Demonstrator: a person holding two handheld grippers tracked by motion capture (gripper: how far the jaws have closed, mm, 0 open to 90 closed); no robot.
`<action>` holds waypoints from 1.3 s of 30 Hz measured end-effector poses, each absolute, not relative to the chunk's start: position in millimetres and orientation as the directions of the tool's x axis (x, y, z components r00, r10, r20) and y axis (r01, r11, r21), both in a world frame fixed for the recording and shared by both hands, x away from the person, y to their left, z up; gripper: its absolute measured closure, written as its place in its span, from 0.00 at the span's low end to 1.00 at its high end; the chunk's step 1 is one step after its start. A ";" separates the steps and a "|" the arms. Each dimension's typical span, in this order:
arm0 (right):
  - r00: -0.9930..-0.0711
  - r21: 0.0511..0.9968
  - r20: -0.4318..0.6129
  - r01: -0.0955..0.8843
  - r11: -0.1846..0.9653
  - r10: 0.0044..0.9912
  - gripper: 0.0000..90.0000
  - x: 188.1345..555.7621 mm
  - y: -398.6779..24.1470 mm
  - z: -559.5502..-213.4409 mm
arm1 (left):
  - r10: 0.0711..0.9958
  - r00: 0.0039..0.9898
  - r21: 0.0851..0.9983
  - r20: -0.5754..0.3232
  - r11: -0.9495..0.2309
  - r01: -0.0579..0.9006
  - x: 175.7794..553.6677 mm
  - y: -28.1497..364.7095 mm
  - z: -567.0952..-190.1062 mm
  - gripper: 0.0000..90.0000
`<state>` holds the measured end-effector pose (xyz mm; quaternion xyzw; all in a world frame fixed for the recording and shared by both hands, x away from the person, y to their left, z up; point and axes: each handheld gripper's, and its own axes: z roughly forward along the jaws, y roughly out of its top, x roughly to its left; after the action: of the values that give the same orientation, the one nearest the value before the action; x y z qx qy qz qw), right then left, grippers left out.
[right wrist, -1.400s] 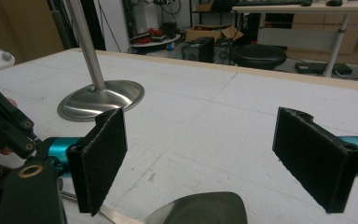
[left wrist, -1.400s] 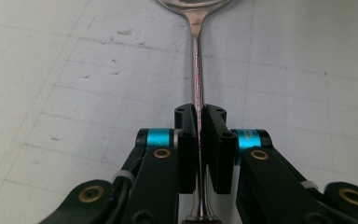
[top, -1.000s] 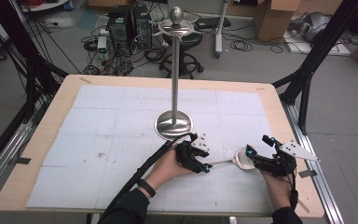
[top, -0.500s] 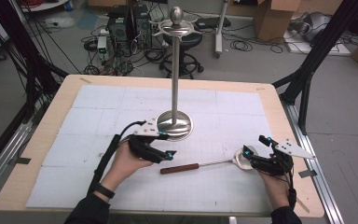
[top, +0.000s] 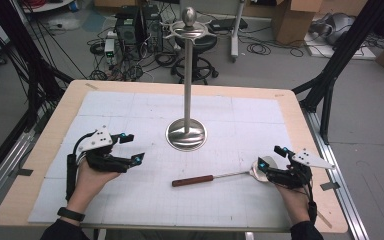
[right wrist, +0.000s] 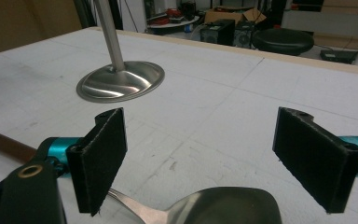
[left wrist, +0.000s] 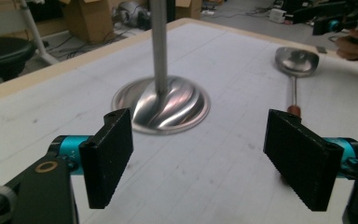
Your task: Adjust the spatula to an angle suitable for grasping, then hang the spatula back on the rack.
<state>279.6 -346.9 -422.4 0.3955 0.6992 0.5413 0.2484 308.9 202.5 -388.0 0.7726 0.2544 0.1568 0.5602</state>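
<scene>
Between left claw (top: 130,149) and ladle (top: 215,176) — bare mat; jaws just opened, empty.

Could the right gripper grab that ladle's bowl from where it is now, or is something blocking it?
Probably yes. The right gripper has its jaws wide open, and the ladle lies with its bowl just below and between them. Nothing lies between the pads and the bowl; the stand sits well off.
</scene>
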 end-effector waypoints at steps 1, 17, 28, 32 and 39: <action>-0.571 0.953 0.084 0.285 0.101 0.817 0.19 279.6 -347.0 -422.5 | 0.572 0.819 0.950 -0.048 -0.226 0.214 307.6 208.5 -389.3 0.25; -0.593 0.956 0.090 0.277 0.097 0.800 0.17 278.6 -348.0 -421.4 | 0.708 0.706 0.960 -0.024 -0.181 0.214 292.9 285.6 -424.6 0.25; -0.607 0.959 0.075 0.262 0.110 0.791 0.16 279.5 -347.0 -420.3 | 0.733 0.680 0.964 -0.029 -0.159 0.212 290.3 297.6 -429.9 0.25; -0.610 0.957 0.077 0.266 0.113 0.789 0.15 280.8 -347.3 -420.6 | 0.738 0.673 0.957 -0.053 -0.155 0.245 292.7 296.4 -432.3 0.24; -0.632 0.956 0.059 0.257 0.138 0.772 0.13 285.5 -344.9 -419.6 | 0.734 0.678 0.955 -0.047 -0.165 0.245 289.6 289.5 -435.5 0.23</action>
<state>285.5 -344.9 -419.6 0.3591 0.7169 0.5497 0.2342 289.6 289.5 -435.5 0.7306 0.3350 0.2212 0.5524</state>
